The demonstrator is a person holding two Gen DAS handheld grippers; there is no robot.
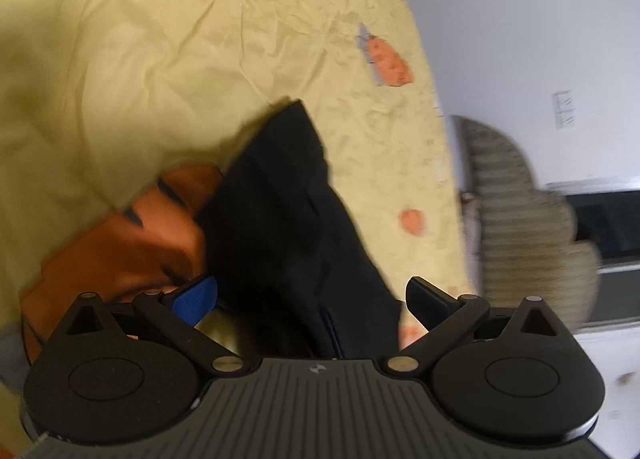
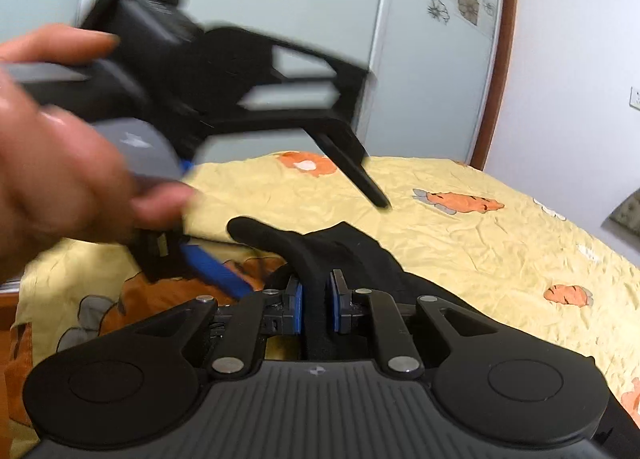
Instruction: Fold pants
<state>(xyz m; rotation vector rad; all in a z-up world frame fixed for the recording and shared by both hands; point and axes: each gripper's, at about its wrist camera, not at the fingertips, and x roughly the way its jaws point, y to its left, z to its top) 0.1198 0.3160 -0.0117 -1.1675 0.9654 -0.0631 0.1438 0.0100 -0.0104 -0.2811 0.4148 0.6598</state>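
The black pants point(image 1: 288, 219) lie bunched on a yellow bed sheet point(image 1: 160, 39) printed with orange carrots. In the left wrist view my left gripper point(image 1: 312, 299) stands open, its fingers wide apart with the dark cloth between them and untouched by the pads. In the right wrist view my right gripper point(image 2: 316, 307) is shut on a raised fold of the pants point(image 2: 352, 247), the blue pads pinching the cloth. Above and left of it hovers the blurred left gripper point(image 2: 312, 247), held by a hand point(image 2: 60, 163), with its fingers spread over the same fold.
The sheet point(image 2: 460, 251) covers the bed out to its right edge. Behind the bed stand pale sliding doors point(image 2: 400, 39) with flower tiles. A beige striped cushion or chair point(image 1: 520, 199) and a dark cabinet point(image 1: 608, 219) stand beside the bed.
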